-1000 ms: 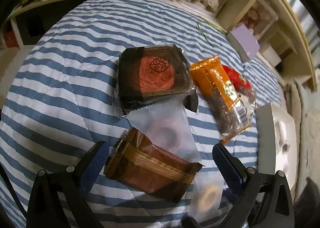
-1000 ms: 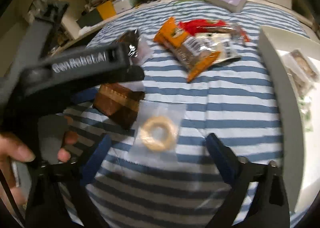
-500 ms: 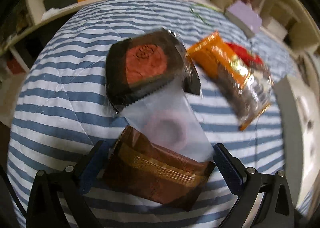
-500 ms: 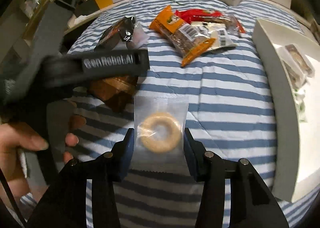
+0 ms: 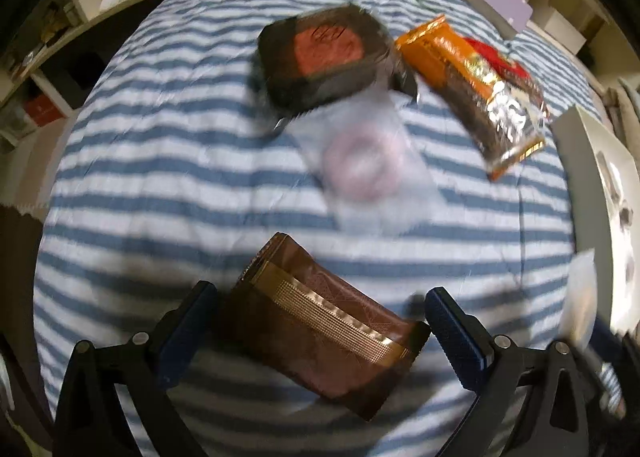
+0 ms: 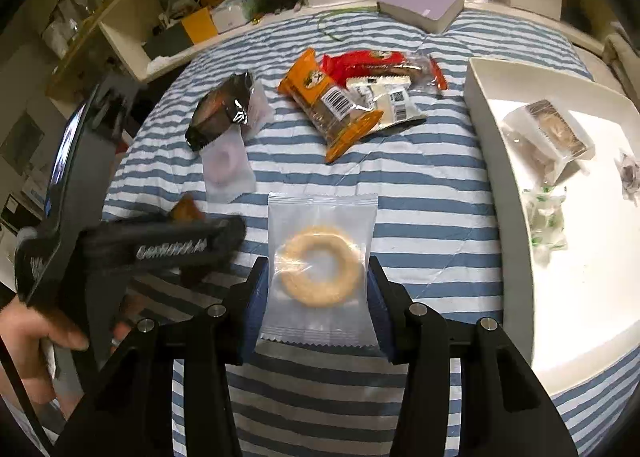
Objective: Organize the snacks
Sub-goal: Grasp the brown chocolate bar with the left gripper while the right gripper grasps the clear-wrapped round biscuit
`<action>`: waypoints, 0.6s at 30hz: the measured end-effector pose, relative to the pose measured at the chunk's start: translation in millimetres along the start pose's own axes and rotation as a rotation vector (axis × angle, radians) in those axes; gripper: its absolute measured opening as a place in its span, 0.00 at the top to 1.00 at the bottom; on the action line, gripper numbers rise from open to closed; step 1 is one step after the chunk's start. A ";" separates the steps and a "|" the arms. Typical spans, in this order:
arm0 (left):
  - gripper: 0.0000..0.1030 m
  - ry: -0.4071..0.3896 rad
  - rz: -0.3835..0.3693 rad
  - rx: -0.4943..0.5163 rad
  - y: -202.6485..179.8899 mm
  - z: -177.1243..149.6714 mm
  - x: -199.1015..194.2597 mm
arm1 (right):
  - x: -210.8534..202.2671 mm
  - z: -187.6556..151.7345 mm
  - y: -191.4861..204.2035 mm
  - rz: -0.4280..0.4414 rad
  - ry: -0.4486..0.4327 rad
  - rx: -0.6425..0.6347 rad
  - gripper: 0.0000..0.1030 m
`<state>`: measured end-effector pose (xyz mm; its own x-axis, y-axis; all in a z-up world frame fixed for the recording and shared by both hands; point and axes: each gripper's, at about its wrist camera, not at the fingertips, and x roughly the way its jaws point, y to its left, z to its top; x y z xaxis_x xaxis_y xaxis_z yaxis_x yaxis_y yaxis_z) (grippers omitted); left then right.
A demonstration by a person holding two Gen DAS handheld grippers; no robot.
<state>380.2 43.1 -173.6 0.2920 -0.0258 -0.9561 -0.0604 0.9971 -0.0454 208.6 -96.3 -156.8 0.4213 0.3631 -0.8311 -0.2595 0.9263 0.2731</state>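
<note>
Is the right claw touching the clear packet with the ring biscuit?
Touching. The right wrist view shows the right claw with both pads pressed against the side edges of the ring biscuit packet, no gap on either side.

Right gripper (image 6: 316,289) fingers, earlier wide, now clamped on the ring-biscuit packet (image 6: 320,269), lifted

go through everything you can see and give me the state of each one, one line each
right gripper: shut on the ring biscuit packet
ring biscuit packet: sealed, held
left gripper: open, straddling the brown packet
brown packet: sealed, lying on the striped cover
white tray: partly filled
orange packet: sealed, lying flat
</note>
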 end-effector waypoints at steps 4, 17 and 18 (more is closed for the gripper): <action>0.00 0.034 0.004 -0.029 13.7 -14.3 -11.1 | -3.5 1.7 -2.6 0.002 -0.003 0.001 0.54; 0.00 0.090 -0.245 -0.353 69.6 -41.7 -54.4 | -9.4 4.5 -4.7 0.006 -0.006 0.010 0.54; 0.00 0.099 -0.273 -0.380 73.2 -44.1 -55.6 | -10.1 4.9 -4.9 0.005 -0.008 0.010 0.54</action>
<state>317.4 114.4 -136.5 0.2547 -0.3086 -0.9165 -0.3439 0.8569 -0.3840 209.9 -104.0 -147.4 0.4267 0.3683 -0.8260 -0.2528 0.9255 0.2821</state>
